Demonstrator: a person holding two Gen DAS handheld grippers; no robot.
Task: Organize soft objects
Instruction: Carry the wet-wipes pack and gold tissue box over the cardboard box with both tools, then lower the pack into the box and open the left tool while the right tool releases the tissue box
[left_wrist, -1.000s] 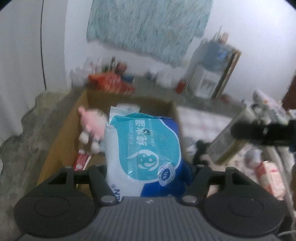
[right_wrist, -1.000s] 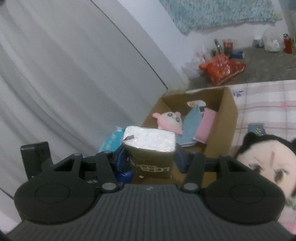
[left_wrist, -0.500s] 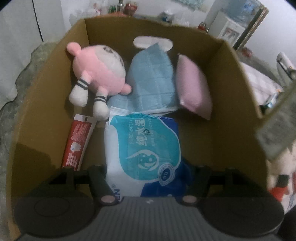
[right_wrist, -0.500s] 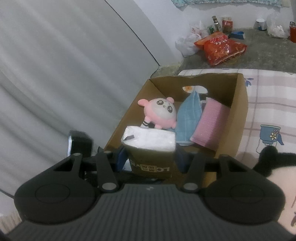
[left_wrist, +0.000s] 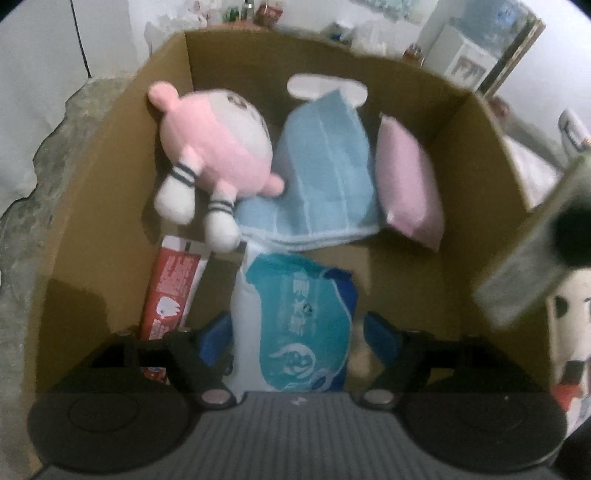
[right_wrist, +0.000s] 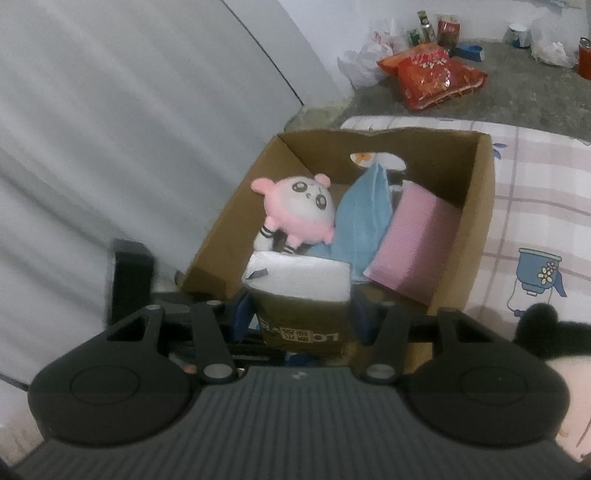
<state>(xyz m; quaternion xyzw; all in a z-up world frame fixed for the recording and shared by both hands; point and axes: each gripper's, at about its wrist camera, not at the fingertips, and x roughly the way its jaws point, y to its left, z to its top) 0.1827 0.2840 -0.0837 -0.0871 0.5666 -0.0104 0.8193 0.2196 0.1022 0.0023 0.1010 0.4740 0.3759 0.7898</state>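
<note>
Hanging over the cardboard box (left_wrist: 110, 177), the left gripper (left_wrist: 297, 338) has just been spreading its jaws, blue pads now clear of the wet-wipes pack (left_wrist: 295, 328) lying inside between them, while the right gripper (right_wrist: 299, 314) clamps a tissue pack (right_wrist: 299, 291) at the box's near edge.

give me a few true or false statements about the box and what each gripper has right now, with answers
1. The pink plush toy lies inside the cardboard box. True.
2. The left gripper is clamped tight on the wet wipes pack. False: its jaws have just been opening and stand clear of the pack, which lies between them in the box.
3. The right gripper holds a tissue pack. True.
4. The red toothpaste box lies on the bed outside the box. False: it lies inside, by the left wall.
5. A blue towel sits between the plush toy and a pink pack. True.
</note>
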